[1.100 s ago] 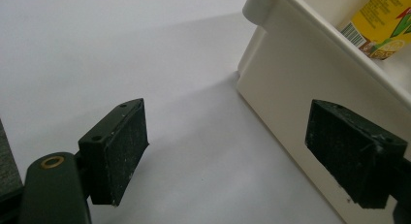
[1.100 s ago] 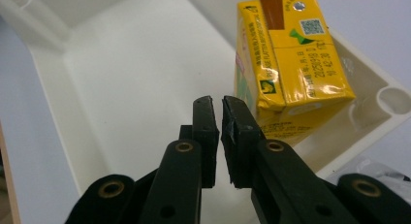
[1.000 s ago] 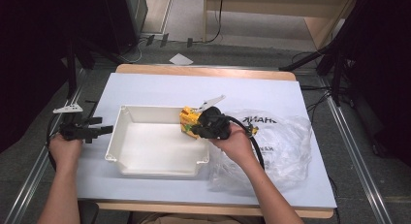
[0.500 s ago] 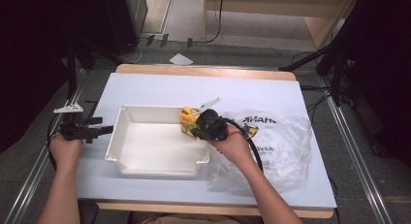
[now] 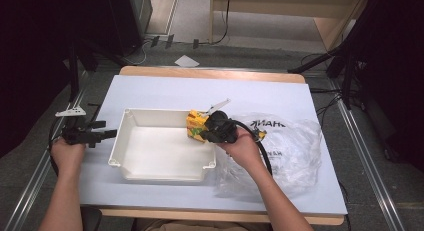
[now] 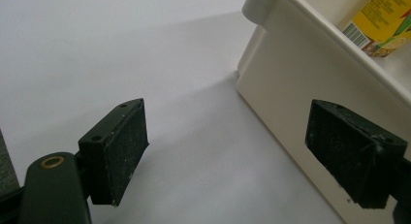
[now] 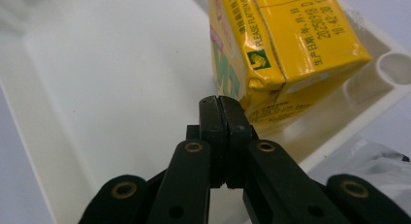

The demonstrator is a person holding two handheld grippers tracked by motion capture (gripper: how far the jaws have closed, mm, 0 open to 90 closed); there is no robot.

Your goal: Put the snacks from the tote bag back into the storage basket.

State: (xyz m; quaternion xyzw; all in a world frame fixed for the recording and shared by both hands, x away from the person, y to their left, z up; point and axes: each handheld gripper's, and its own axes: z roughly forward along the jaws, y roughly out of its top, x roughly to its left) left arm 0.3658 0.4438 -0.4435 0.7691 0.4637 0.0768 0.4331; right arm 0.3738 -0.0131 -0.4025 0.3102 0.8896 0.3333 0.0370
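A white plastic tray (image 5: 150,112) lies on the pale blue tabletop. A yellow drink carton (image 5: 196,124) rests inside it at the far right corner, tilted against the wall. My right gripper (image 5: 205,133) is shut just beside the carton, with nothing between its jaws. In the right gripper view the closed tips (image 7: 224,105) sit right at the lower edge of the carton (image 7: 286,44), above the tray floor (image 7: 111,78). My left gripper (image 5: 109,135) stands open at the tray's left side. In the left gripper view it (image 6: 232,136) is empty, beside the tray wall (image 6: 300,73).
A crumpled clear plastic bag (image 5: 290,146) with black lettering lies right of the tray, under the right hand; part of the bag (image 7: 378,161) shows beyond the tray rim. Bare tabletop (image 5: 165,91) lies behind the tray. Metal rails (image 5: 365,156) flank the table.
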